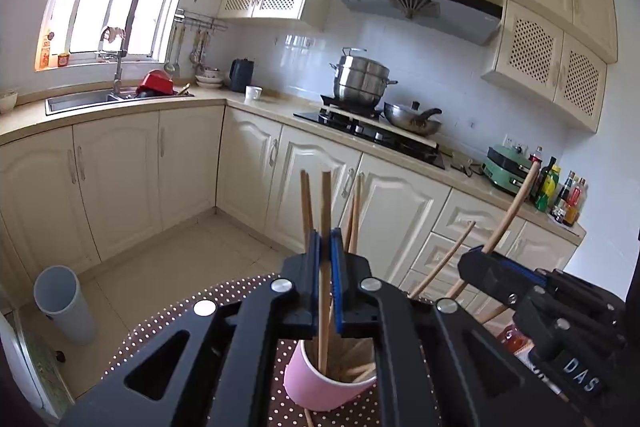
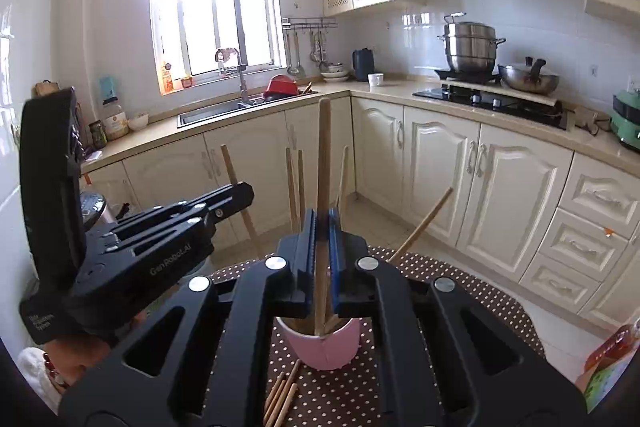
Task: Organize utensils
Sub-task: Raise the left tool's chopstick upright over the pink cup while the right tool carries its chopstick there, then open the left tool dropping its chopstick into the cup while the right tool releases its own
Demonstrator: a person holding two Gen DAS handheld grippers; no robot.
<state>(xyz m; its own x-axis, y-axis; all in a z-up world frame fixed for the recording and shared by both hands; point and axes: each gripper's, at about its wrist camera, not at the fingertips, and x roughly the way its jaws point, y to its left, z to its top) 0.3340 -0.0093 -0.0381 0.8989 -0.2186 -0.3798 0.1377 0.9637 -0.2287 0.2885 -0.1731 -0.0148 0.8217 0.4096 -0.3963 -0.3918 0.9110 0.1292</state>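
A pink cup (image 1: pixel 320 385) stands on a brown polka-dot table (image 1: pixel 160 323) and holds several wooden chopsticks. My left gripper (image 1: pixel 325 247) is shut on one upright chopstick (image 1: pixel 325 195) whose lower end is inside the cup. My right gripper (image 2: pixel 322 231) is shut on another upright chopstick (image 2: pixel 323 147), its lower end also in the pink cup (image 2: pixel 328 349). The right gripper also shows in the left wrist view (image 1: pixel 476 259). The left gripper also shows in the right wrist view (image 2: pixel 240 193). Several loose chopsticks (image 2: pixel 280 399) lie on the table in front of the cup.
A packet (image 2: pixel 608 355) with red and green print lies at the table's right edge. A grey bin (image 1: pixel 64 303) stands on the floor to the left. Kitchen cabinets, a sink (image 1: pixel 80 101) and a stove with pots (image 1: pixel 360 83) line the far walls.
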